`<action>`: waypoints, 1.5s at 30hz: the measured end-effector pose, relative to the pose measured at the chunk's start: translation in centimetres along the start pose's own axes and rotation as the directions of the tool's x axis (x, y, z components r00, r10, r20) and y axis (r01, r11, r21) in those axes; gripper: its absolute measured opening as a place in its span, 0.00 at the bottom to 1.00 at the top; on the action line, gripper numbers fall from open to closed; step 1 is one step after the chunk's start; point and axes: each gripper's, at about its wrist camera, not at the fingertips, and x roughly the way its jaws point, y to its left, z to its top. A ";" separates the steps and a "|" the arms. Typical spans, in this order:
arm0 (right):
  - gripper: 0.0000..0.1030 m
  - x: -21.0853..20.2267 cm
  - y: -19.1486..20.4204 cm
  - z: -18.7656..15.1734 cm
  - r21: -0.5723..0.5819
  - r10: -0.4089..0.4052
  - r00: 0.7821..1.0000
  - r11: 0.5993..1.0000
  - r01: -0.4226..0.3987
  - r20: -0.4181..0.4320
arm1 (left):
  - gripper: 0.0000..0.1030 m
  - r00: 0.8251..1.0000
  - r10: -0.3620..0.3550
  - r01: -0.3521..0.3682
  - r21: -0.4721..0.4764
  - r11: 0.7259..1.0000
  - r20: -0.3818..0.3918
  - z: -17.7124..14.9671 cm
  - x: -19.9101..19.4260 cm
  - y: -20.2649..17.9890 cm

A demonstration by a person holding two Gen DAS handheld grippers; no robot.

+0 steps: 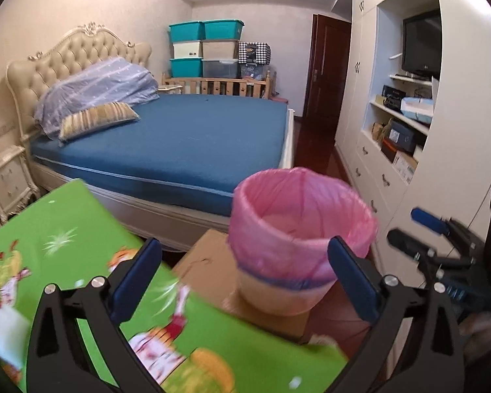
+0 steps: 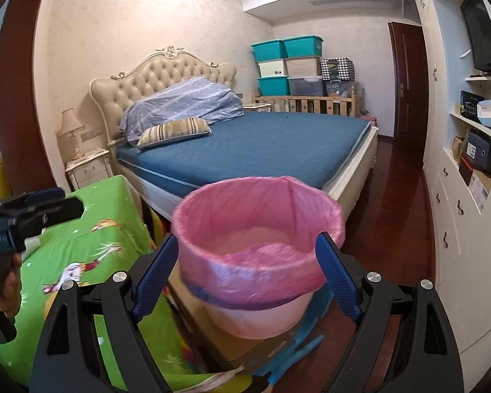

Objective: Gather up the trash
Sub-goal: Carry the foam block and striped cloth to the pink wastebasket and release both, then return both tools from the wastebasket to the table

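Observation:
A small bin with a pink liner (image 1: 298, 229) stands on a cardboard box (image 1: 209, 271); its inside looks empty. My left gripper (image 1: 245, 278) is open and empty, its blue pads to either side of the bin's near side, above a green cartoon mat (image 1: 65, 229). The right gripper (image 1: 422, 229) shows at the right edge there. In the right wrist view the bin (image 2: 258, 229) sits between the open, empty pads of my right gripper (image 2: 245, 278). The left gripper (image 2: 36, 209) shows at the left edge, over the green mat (image 2: 91, 245). No loose trash is clearly visible.
A bed with a blue mattress (image 1: 186, 137) lies behind the bin, with a nightstand (image 1: 6, 180) to its left. White cupboards with shelves (image 1: 402, 131) line the right side. Stacked storage boxes (image 1: 206, 49) stand at the far wall. Dark wood floor (image 2: 392, 213) runs beside the bed.

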 end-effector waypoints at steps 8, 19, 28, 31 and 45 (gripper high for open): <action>0.80 -2.3 5.1 -0.2 -0.028 0.085 0.996 0.996 -0.085 0.013 | 0.95 0.996 0.085 -0.084 -0.071 0.994 0.012 -5.3 -7.4 5.3; 0.82 -2.2 18.5 -1.7 -0.188 0.289 0.954 0.935 -0.299 -0.081 | 0.95 0.966 0.258 -0.253 -0.173 0.952 0.006 -11.7 -18.2 14.3; 0.82 -2.0 29.4 -4.5 -0.300 0.416 0.886 0.835 -0.461 -0.204 | 0.95 0.902 0.430 -0.426 -0.220 0.878 -0.030 -17.1 -26.6 18.9; 0.82 -1.9 32.4 -5.3 -0.313 0.448 0.860 0.802 -0.508 -0.246 | 0.95 0.870 0.491 -0.486 -0.255 0.836 -0.048 -19.3 -29.9 21.1; 0.82 -0.7 44.2 -7.7 -0.449 0.473 0.796 0.658 -0.605 -0.379 | 0.95 0.806 0.558 -0.587 -0.383 0.713 -0.197 -26.2 -34.6 27.1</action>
